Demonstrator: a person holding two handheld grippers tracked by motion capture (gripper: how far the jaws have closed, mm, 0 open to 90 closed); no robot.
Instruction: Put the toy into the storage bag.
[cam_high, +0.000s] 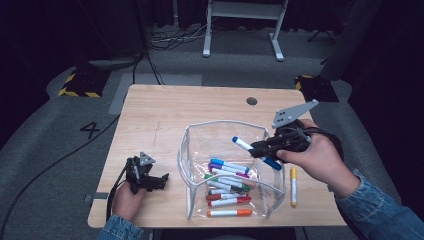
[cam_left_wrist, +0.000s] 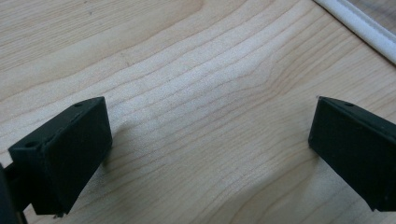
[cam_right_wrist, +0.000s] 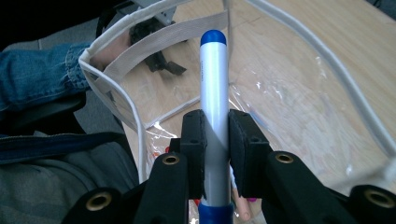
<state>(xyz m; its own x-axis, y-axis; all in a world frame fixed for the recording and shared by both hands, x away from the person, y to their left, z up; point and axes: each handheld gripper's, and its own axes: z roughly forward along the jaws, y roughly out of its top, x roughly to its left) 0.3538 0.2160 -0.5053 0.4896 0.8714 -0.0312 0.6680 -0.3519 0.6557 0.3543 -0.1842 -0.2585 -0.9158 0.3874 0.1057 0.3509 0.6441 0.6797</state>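
Closest to me, at the near left edge of the table (cam_high: 150, 107), my left gripper (cam_high: 159, 180) rested low over bare wood. Its jaws stood spread wide with nothing between them; in the left gripper view I saw only wood grain and a strip of white piping past the pads (cam_left_wrist: 65, 158).

Moving right, the clear pouch (cam_high: 192, 150) stood open, a heap of markers (cam_high: 227, 187) lying on its floor. I judged it floppy and slick, with the white-piped rim as the only firm place to take it.

Further right, my right gripper (cam_high: 261, 149) hung over the pouch's right wall, pinching the blue-capped marker (cam_right_wrist: 214, 93) across its white barrel, about midway along. The pads (cam_right_wrist: 194, 140) pressed on both sides, and the marker sat tilted above the opening. I took it for light, stiff and smooth plastic, likely to swivel if held near one end, so a mid-barrel hold suited it.

At far right, a yellow marker (cam_high: 293, 186) lay on the table just outside the pouch.
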